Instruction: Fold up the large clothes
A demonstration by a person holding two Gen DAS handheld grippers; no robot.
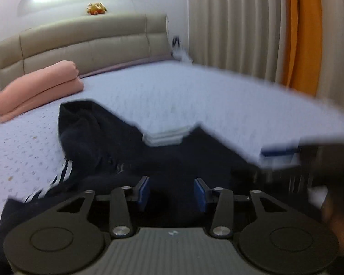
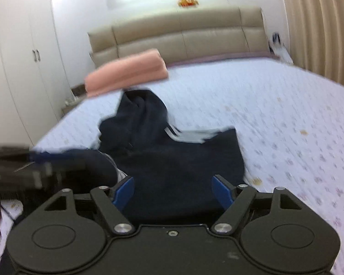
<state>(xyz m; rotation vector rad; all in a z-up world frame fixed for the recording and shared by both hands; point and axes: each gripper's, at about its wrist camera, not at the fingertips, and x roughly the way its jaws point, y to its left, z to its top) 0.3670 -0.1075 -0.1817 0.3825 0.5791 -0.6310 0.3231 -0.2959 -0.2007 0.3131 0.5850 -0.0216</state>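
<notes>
Navy fabric with white stripes makes up the large garment [image 2: 172, 160], which lies rumpled on the bed [image 2: 286, 119], toward its near edge and left of the middle as the right wrist camera sees it. One bunched part [image 2: 142, 110] reaches up the bed toward the headboard; white stripes [image 2: 185, 135] cross the cloth near its middle. From the left wrist view the same garment [image 1: 98, 137] fills the near part of the bed, a striped sleeve [image 1: 57, 178] trailing toward the near left.

Just above the cloth, the right gripper [image 2: 174, 191] has its blue-padded fingers [image 2: 125, 190] spread wide, nothing clamped between them. The left gripper [image 1: 170, 193] is also parted, less widely, its pads [image 1: 142, 191] over dark fabric without pressing on it. It shows again as a blurred dark shape [image 2: 34, 162] at the left edge of the right wrist view.

Beyond the garment, a folded pink blanket [image 2: 128, 72] sits near the bed's head at the left side, in front of the beige padded headboard [image 2: 178, 34]. A white wardrobe [image 2: 23, 68] stands left of the bed, and pleated cream curtains [image 1: 236, 23] with an orange panel [image 1: 305, 32] hang to the right.
</notes>
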